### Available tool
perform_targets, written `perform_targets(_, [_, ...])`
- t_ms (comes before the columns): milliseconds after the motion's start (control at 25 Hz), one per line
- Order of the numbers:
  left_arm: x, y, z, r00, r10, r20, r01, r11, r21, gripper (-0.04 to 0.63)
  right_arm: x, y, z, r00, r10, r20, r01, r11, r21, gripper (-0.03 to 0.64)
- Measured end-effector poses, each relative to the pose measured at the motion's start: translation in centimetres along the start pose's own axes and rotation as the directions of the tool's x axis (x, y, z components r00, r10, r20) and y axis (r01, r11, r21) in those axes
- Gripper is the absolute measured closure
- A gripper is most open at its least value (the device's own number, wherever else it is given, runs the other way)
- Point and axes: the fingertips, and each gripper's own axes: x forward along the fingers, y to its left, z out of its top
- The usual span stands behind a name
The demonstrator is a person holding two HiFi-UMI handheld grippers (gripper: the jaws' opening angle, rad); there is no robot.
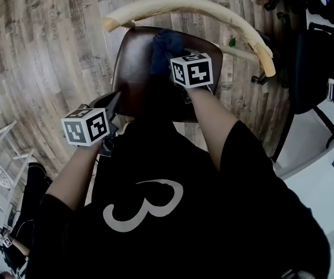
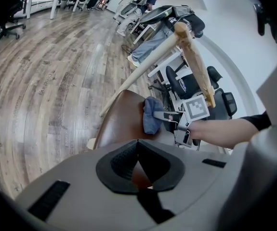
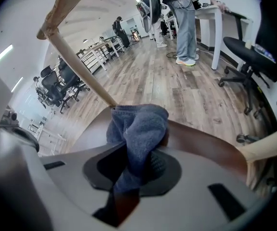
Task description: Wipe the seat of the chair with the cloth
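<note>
we have the blue cloth (image 3: 138, 129) pinched in the right gripper (image 3: 136, 170). its jaws are closed on a bunched fold that stands up out of the tips. the wad rests at the back of the seat (image 1: 135, 68), just in front of the pale backrest rail (image 1: 201, 7).

the left gripper (image 2: 138, 165) hovers at the seat's front left edge. its jaws seem to meet at the tips with nothing held, though only a sliver of brown seat shows through the gap, so we are not certain.

we judge the wipe to be barely begun: the cloth sits at the seat's rear, and the rest of the dark brown surface lies toward us.

several things could go wrong from here:
- the cloth is gathered into a lump, so only a small patch may touch the seat and a pass could leave strips unwiped.
- if we press hard while dragging, the fold could pull out of the jaws.
- if we tilt too low, the hard jaw tips could scrape the seat.
- nothing steadies the seat, so a firm stroke might shift the chair.
</note>
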Motion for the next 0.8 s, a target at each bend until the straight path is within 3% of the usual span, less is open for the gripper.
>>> perform_targets(240, [1.0, -0.3, 0.5, 1.0, -0.005, -0.007, 0.005, 0.999, 0.044, 0.581, -1.9, -3.0, -1.9, 0.999, -0.053, 0.005, 0.053, 0.998, 0.04, 0.54])
perform_targets(560, [3.1, 0.8, 0.3, 0.999, -0.034, -0.011, 0.035, 0.999, 0.027, 0.581, -4.7, -6.9, -4.9, 0.992, -0.126, 0.017, 0.125, 0.992, 0.022, 0.54])
perform_targets(800, [3.7, 1.2, 1.4, 0.999, -0.038, -0.017, 0.04, 0.992, 0.117, 0.581, -7.0, -10.0, -7.3, 0.982, -0.19, 0.018, 0.188, 0.979, 0.079, 0.54])
